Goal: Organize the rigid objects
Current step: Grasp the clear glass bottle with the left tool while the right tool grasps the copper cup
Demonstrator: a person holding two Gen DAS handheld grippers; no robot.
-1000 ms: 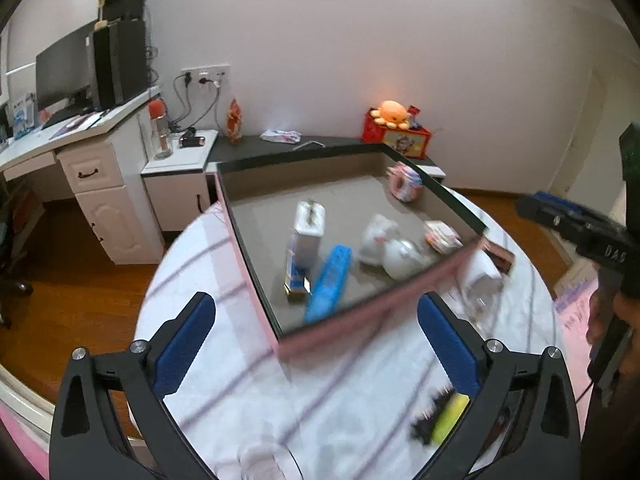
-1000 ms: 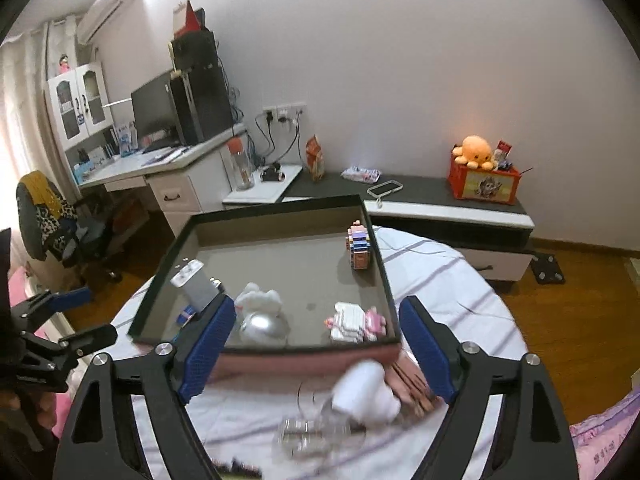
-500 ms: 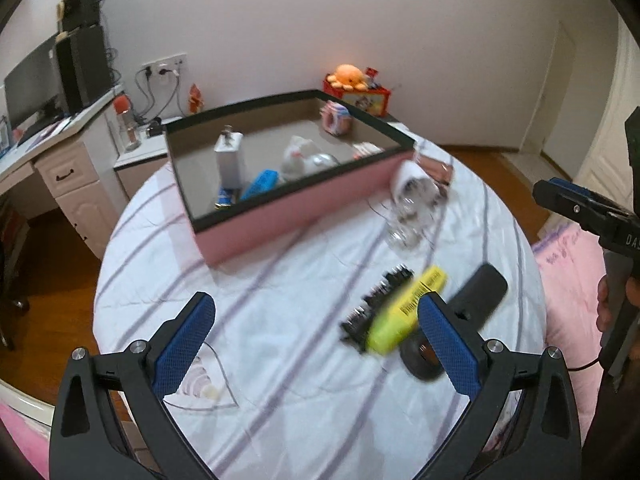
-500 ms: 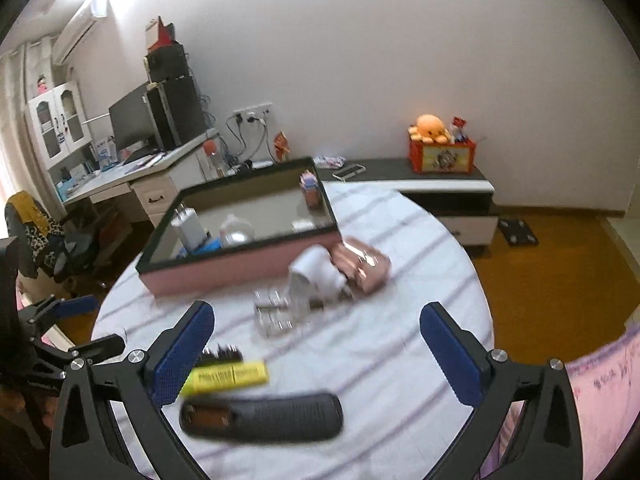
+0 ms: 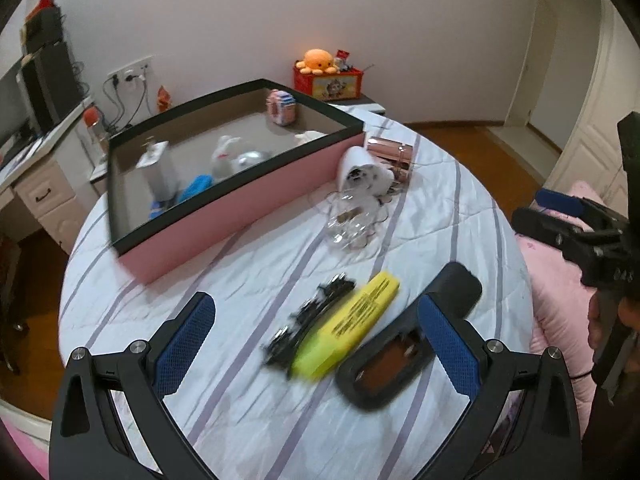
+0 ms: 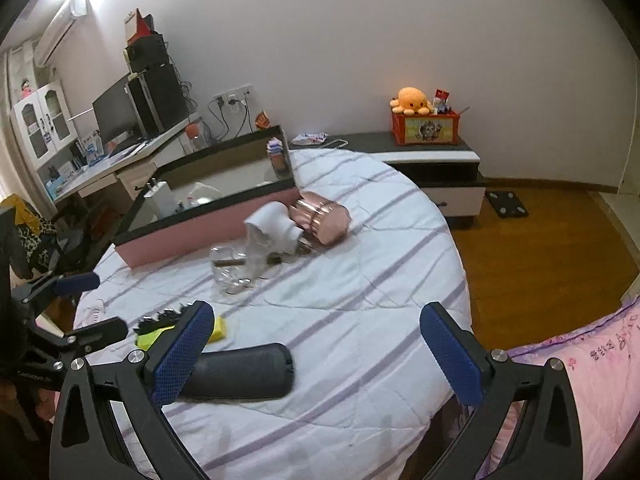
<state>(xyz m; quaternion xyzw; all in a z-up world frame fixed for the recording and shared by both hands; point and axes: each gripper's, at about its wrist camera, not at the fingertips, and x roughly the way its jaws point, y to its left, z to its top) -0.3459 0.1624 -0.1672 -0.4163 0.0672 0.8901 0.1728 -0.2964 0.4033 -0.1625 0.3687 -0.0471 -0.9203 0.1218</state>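
A pink box with a black rim point(image 5: 224, 196) stands on the round table and holds several small items; it also shows in the right wrist view point(image 6: 208, 228). In front of it lie a black hair clip point(image 5: 308, 320), a yellow pack point(image 5: 348, 324) and a black case point(image 5: 408, 344), which also shows in the right wrist view point(image 6: 240, 372). A white cup point(image 5: 360, 168), a clear glass point(image 5: 352, 224) and a rose-gold tin point(image 5: 390, 152) lie by the box. My left gripper point(image 5: 316, 344) is open above the yellow pack. My right gripper point(image 6: 320, 344) is open over bare cloth, with the case by its left finger.
The table has a white striped cloth point(image 6: 360, 280). A desk with a monitor point(image 6: 116, 120) stands at the left, a low cabinet point(image 6: 432, 156) with a red box behind. A pink bed point(image 6: 580, 344) is at the right. The wooden floor point(image 6: 540, 248) lies beyond.
Both grippers have drawn back from the box towards the near edge of the table. The hair clip, yellow pack and black case now lie between the left fingers.
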